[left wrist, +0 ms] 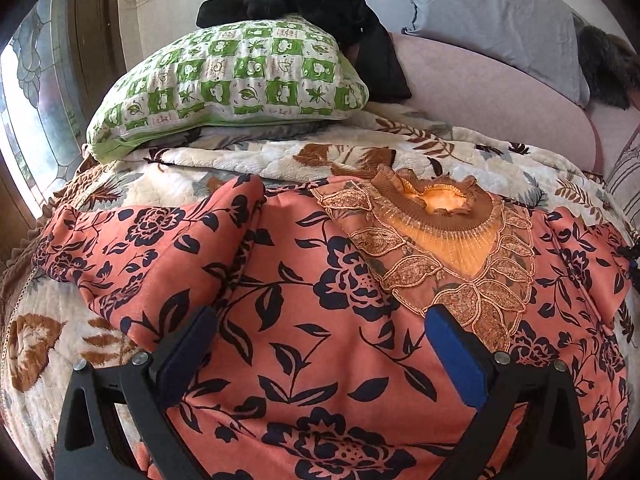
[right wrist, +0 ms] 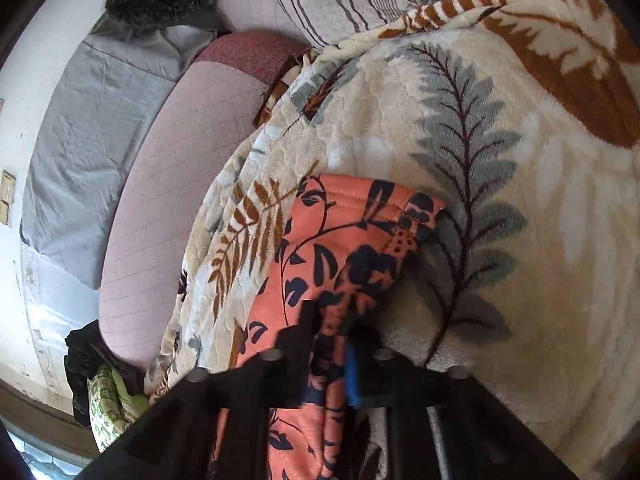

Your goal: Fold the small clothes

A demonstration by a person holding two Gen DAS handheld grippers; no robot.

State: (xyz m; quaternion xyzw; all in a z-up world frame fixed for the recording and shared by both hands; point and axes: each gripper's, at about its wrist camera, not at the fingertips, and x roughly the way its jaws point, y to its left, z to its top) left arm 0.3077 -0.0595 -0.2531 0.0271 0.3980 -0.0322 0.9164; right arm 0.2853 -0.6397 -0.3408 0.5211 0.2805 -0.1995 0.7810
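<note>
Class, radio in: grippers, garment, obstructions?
Left gripper open over floral top. Right gripper shut on its sleeve. Nothing in the way.

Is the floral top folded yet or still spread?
Mostly spread: the top lies flat, collar showing; one sleeve is turned inward, and the right claw pinches the other.

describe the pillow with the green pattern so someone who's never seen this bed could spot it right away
Start at the bed's leaf-print blanket, where the orange flowered top lies spread out. Look past the top's collar to the far left: the pillow rests there on the blanket's edge. It is the only one checked in green and white squares with small leaf pictures, and a black garment is heaped on it; the other cushions are plain grey or striped.
</note>
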